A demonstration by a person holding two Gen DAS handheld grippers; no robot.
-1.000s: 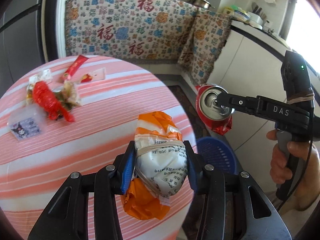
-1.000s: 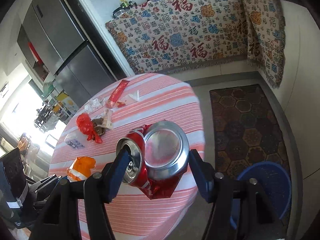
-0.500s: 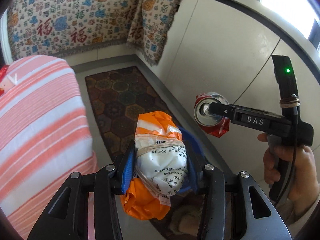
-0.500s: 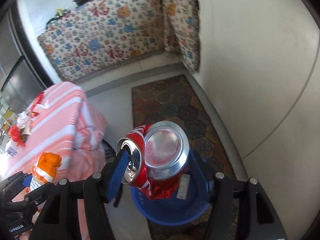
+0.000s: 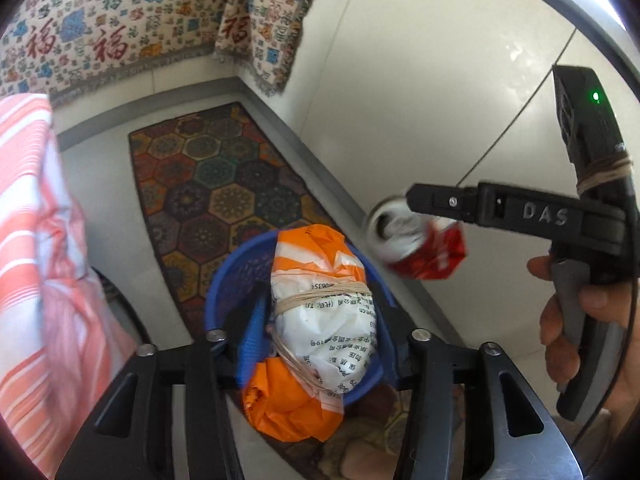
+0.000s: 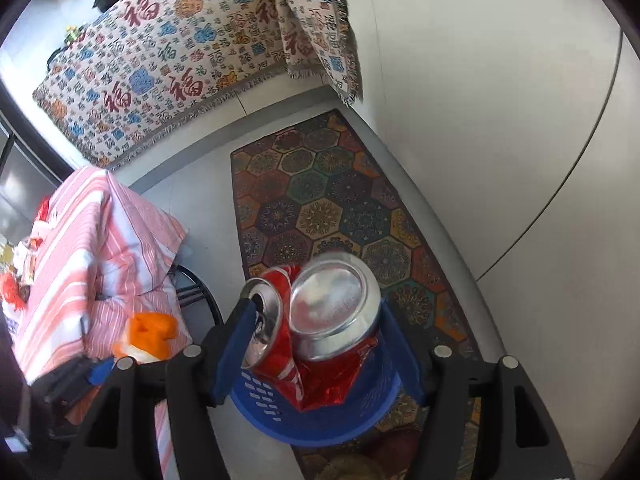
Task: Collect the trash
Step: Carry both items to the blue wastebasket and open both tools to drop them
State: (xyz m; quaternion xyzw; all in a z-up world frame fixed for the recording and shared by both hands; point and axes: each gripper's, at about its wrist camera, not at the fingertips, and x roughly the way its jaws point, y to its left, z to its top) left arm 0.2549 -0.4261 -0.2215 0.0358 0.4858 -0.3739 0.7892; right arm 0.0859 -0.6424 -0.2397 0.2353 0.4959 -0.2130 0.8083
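A: What is your left gripper doing?

B: Your left gripper's jaws are opening. The crumpled orange and white plastic packet bound with string sits between your blue pads, with a gap showing on the left side. It hangs right above the round blue plastic basket.

A: And your right gripper?

B: Its jaws are opening too. The crushed red aluminium can is between the pads, blurred, and I cannot tell whether they touch it. The can is over the basket's rim; from the left wrist view it is just beside the basket, toward the white cabinet.

A: What lies farther off?

B: The basket stands on the near end of the patterned hexagon rug. Your table's pink striped cloth hangs at the left, with small wrappers on top. Beyond, a patterned fringed cloth drapes the far counter.
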